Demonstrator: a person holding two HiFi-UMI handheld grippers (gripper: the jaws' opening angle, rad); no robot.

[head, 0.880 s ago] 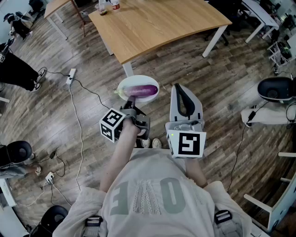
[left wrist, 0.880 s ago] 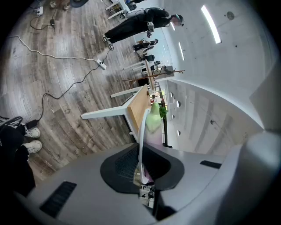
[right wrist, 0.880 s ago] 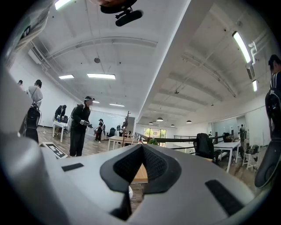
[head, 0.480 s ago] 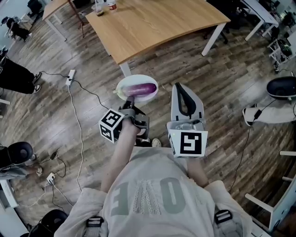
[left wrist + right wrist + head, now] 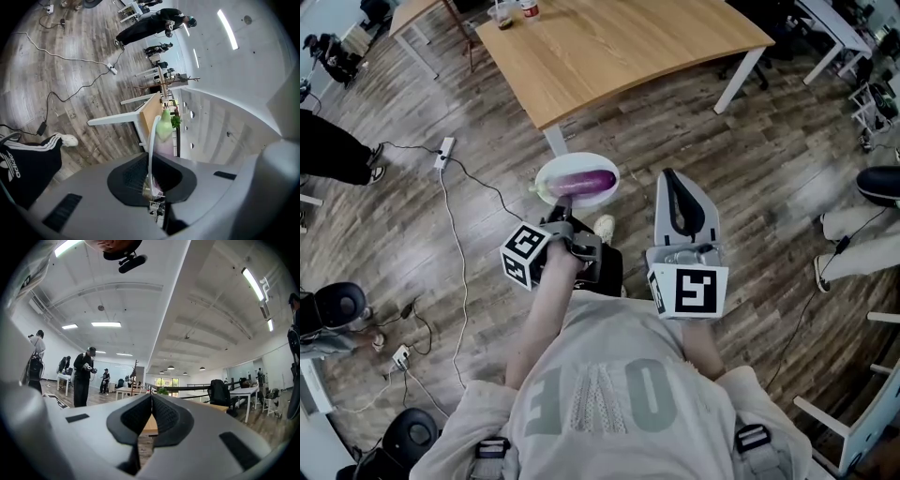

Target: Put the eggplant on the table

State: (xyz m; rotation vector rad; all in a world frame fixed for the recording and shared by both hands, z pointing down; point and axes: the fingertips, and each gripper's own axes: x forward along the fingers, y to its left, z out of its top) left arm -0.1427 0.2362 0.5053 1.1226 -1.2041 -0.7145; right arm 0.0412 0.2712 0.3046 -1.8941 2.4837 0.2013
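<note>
Dark wood-plank flooring (image 5: 722, 141) lies between the person and the light wooden table (image 5: 619, 47); a white-shoed foot (image 5: 604, 228) has just swung forward beneath the grippers, so the walk toward the table looks underway. The left gripper (image 5: 566, 202) stays clamped on the round white plate (image 5: 546, 174), which carries the purple eggplant (image 5: 581, 181), well short of the tabletop. The right gripper (image 5: 671, 176) is closed on nothing

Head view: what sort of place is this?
Probably an open-plan office or lab: wood-plank floor, large wooden table on white legs, a power strip lying on the floor, and an office chair in the right gripper view.
</note>
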